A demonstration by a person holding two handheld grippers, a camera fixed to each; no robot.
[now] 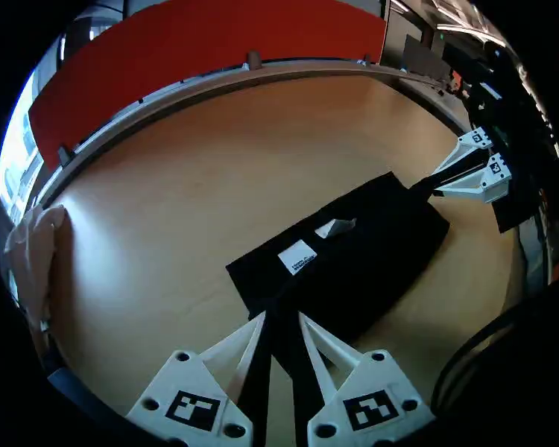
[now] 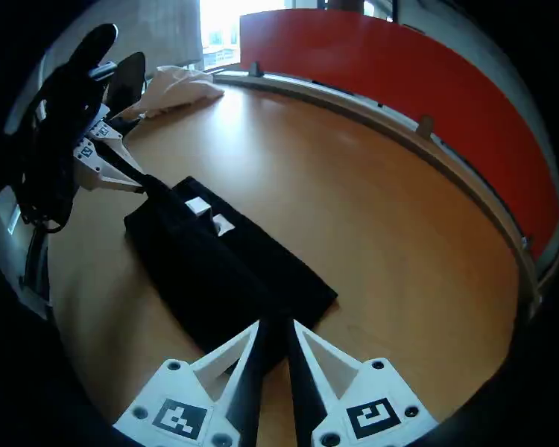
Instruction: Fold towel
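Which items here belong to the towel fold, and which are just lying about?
Job: black towel; left gripper and right gripper, one pinching each end; wooden table under it.
Lying about: pale cloth at the table edge; red partition behind the table.

Black towel (image 1: 369,253), white labels (image 1: 297,257), tan wooden table (image 1: 205,194), red panel (image 1: 205,52), white left claw (image 1: 282,316) with black-and-white square markers (image 1: 197,410)
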